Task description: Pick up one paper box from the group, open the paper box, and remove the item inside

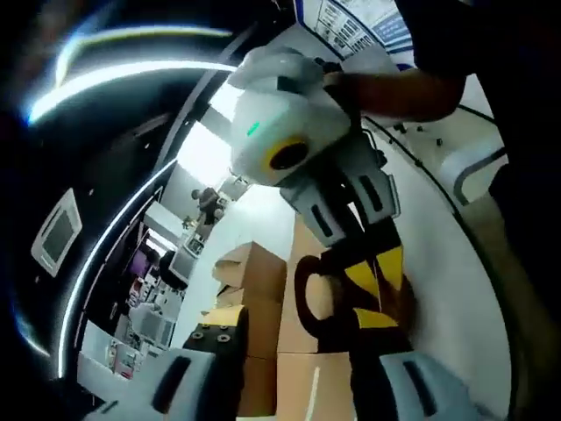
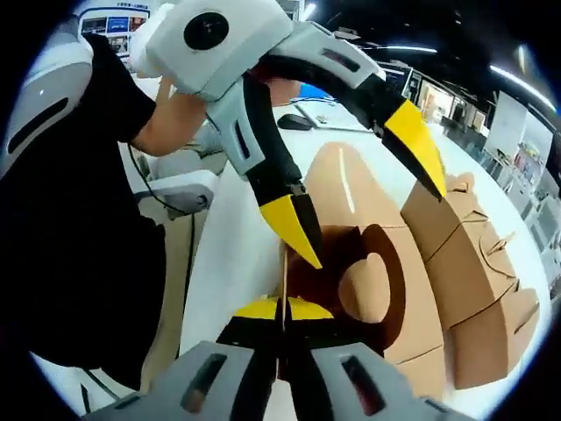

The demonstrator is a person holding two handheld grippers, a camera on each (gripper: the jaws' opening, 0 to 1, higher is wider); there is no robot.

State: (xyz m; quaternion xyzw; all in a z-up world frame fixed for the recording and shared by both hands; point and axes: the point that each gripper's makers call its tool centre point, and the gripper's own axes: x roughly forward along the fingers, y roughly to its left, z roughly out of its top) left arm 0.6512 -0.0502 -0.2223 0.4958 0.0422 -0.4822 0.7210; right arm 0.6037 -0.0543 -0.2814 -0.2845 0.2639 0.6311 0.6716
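Observation:
A brown paper box [image 2: 412, 307] with a dark cut-out opening lies on the white table [image 2: 232, 254]. My right gripper [image 2: 282, 309] is shut on the thin edge of its flap [image 2: 283, 267], yellow tips pressed together. My left gripper [image 2: 364, 206] comes in from above, its jaws wide open and straddling the box. In the left gripper view the same box [image 1: 307, 368] sits between my left gripper's [image 1: 298, 329] spread jaws, and the right gripper [image 1: 377, 281] pinches the flap from above. What is inside the box is hidden.
More brown boxes [image 2: 478, 263] lie grouped just beyond the held one, also stacked boxes [image 1: 250, 272] in the left gripper view. A person in a black shirt [image 2: 79, 219] stands at the table's edge. Shelves and screens [image 1: 149, 307] fill the far room.

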